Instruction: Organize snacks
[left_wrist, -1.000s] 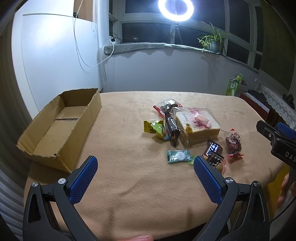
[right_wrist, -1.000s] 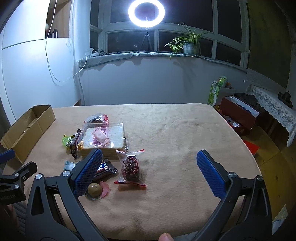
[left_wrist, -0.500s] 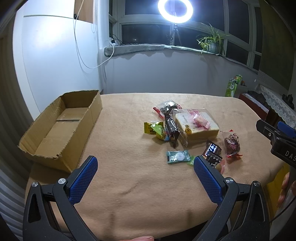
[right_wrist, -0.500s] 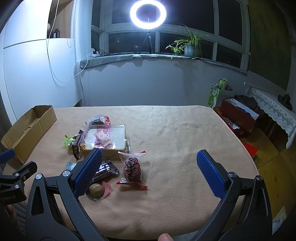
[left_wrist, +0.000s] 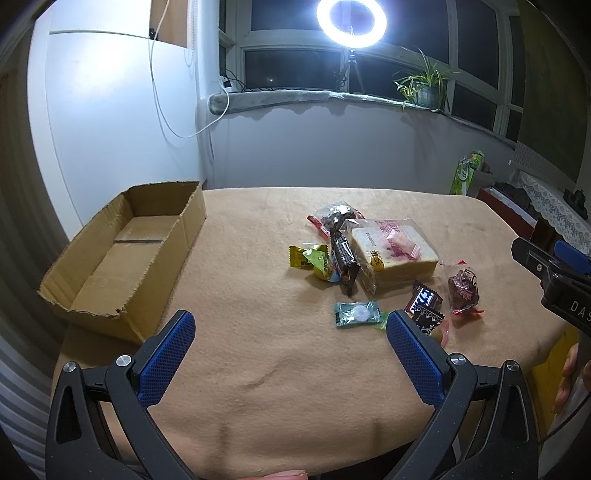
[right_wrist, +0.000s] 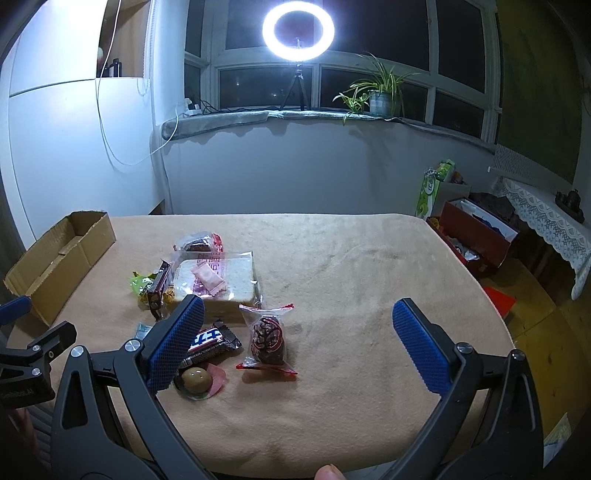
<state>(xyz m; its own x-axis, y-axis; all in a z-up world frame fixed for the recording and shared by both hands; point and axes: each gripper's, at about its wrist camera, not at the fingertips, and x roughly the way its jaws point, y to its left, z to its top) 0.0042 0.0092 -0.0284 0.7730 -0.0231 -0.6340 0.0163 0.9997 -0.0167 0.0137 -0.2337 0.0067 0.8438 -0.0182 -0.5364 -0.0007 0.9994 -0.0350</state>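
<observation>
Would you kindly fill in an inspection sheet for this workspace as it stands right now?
Surface: table under a tan cloth, slightly wrinkled near the front.
Job's things: open cardboard box at the left, nothing seen inside; snacks loose mid-table, among them bagged bread, a teal candy, a dark bar, a wrapped brown cake and a round brown sweet.
Clutter: nothing seen on the table besides these.
Grippers: left gripper and right gripper both open, holding nothing, above the front edge.
Cables: white cable hanging down the wall.
Surroundings: ring light, potted plant, dark windows.
</observation>
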